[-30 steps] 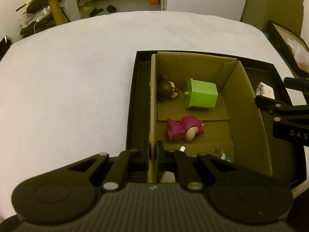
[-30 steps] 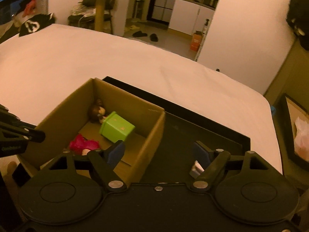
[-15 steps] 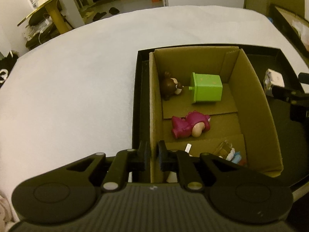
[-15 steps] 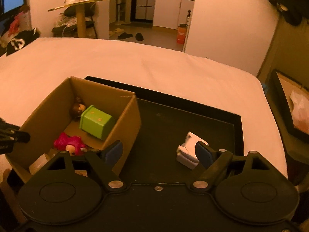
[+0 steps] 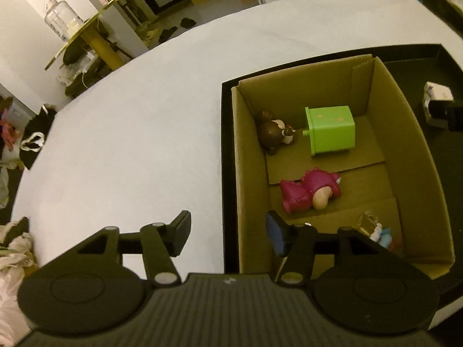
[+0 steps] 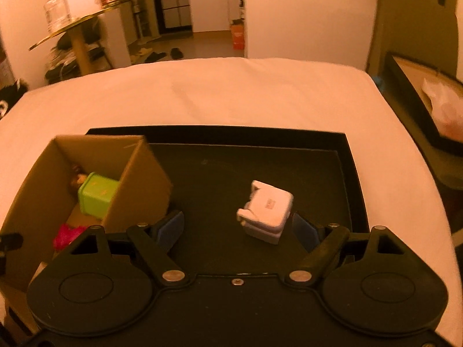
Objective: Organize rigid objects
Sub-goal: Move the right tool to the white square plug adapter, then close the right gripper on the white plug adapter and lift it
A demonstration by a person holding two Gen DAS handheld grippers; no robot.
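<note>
A brown cardboard box (image 5: 249,173) stands in the left part of a black tray (image 6: 344,179). Inside it lie a green cube (image 5: 330,130), a brown figure (image 5: 272,133), a pink figure (image 5: 309,193) and a small clear and blue toy (image 5: 376,231). My left gripper (image 5: 228,237) is open, its fingers on either side of the box's left wall without touching it. A white blocky object (image 6: 266,208) lies on the tray floor; it also shows in the left wrist view (image 5: 437,98). My right gripper (image 6: 238,228) is open just before it, empty.
The tray sits on a white bed surface (image 5: 130,133). Another black tray (image 6: 419,98) with pale contents lies off the right edge. A round gold side table (image 5: 84,31) with jars stands beyond the far left.
My left gripper has opened and let go of the box's left wall. My right gripper has moved closer to the white object, which now lies between its open fingers' line.
</note>
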